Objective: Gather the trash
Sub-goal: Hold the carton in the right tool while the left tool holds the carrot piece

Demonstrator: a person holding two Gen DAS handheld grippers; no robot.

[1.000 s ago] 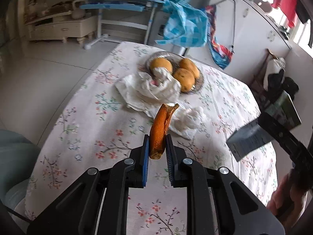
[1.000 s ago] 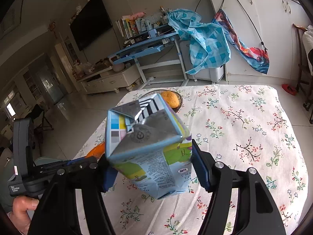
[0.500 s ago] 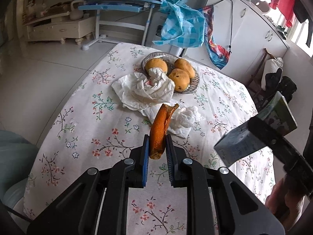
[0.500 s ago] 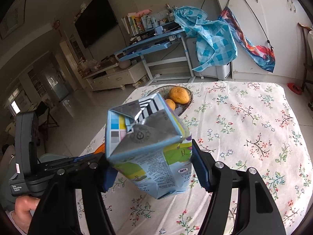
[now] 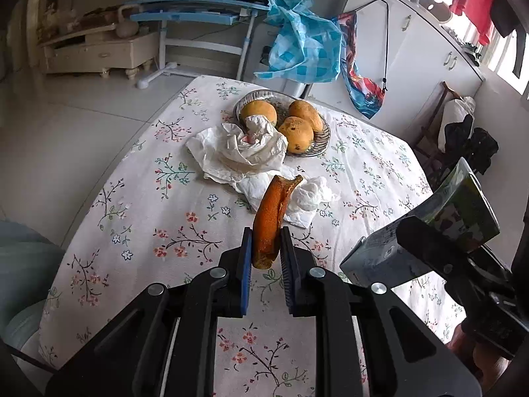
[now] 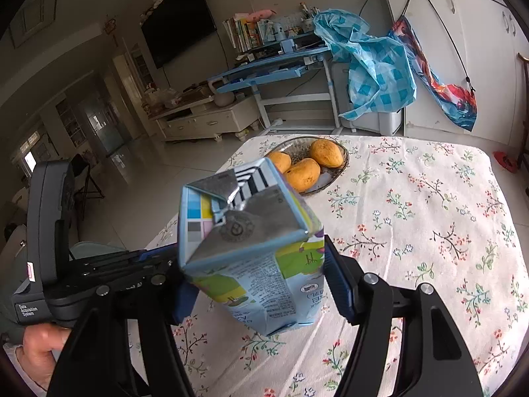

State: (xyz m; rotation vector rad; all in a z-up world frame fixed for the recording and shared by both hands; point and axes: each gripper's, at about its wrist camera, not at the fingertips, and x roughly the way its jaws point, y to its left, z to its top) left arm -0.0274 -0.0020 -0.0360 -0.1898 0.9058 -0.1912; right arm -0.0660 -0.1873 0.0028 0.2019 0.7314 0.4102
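– What do your two claws hold?

– My left gripper (image 5: 266, 258) is closed tight on a strip of orange fruit peel (image 5: 272, 220), which stands up between the pads, above the flowered tablecloth (image 5: 148, 218). My right gripper (image 6: 258, 284) clamps a drink carton (image 6: 248, 248) across its sides, lifted off the table.

– How do they handle?

– The peel looks light and soft, maybe slippery, so I pinch it low. The carton seems empty and easy to crush, so a grip across the flat walls is best.

– What is left?

– Crumpled white tissues (image 5: 244, 152), just beside the dish of mangoes (image 5: 296, 129). They are very light and soft; I would pinch a raised fold.
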